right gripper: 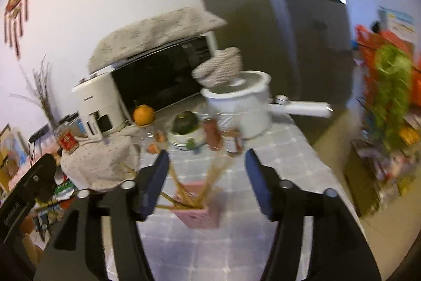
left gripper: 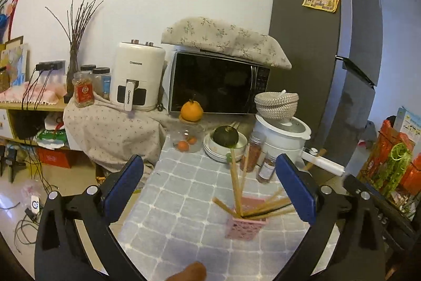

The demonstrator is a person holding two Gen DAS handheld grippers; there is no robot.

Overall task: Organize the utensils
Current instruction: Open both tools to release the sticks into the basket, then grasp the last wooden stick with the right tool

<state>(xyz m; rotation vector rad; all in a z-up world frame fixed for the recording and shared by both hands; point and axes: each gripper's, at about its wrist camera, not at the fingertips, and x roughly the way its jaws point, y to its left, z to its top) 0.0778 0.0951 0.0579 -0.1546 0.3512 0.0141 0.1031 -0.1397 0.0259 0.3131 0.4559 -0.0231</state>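
A pink perforated utensil holder (left gripper: 244, 227) stands on the grey tiled tabletop (left gripper: 184, 202), with several wooden chopsticks (left gripper: 236, 186) fanned out of it. My left gripper (left gripper: 210, 161) is open wide; the holder sits low between its blue pads, nearer the right pad (left gripper: 297, 183), and nothing is gripped. The blurred right wrist view shows the same holder (right gripper: 200, 216) and chopsticks (right gripper: 208, 183) between the pads of my right gripper (right gripper: 207, 154), which is open and holds nothing. One chopstick leans close to its left pad (right gripper: 155, 183).
Behind the holder stand two spice bottles (left gripper: 254, 154), stacked plates (left gripper: 223, 150) holding a dark green squash, a glass jar (left gripper: 188, 138) topped by an orange, and a white long-handled pot (left gripper: 284, 136). A microwave (left gripper: 218, 83), an air fryer (left gripper: 136, 75) and a fridge (left gripper: 329, 44) line the back.
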